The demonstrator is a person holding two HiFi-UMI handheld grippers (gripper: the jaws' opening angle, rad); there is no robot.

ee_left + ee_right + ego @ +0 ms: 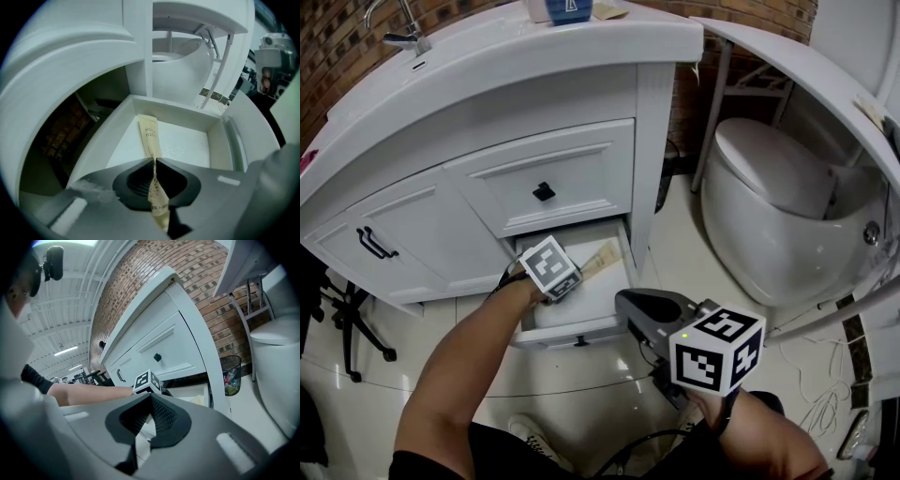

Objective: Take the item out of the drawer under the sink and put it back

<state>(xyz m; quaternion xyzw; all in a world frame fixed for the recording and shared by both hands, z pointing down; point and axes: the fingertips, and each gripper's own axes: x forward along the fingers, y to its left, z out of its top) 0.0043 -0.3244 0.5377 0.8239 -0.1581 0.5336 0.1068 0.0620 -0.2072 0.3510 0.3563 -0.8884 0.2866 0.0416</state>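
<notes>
One white vanity cabinet with a sink on top fills most of the scene, and a white toilet sits to its right. The cabinet's bottom drawer stands pulled out beneath a closed drawer with a black knob. A mesh bin stands between cabinet and toilet, by the brick wall. The right gripper hangs outside, just in front of the open drawer, its jaws closed together on nothing. The left gripper points steeply down into the drawer, its jaws clamped on a thin beige paper packet. The packet's far end lies on the white drawer floor, and its near end runs up, twisted, between the pads.
</notes>
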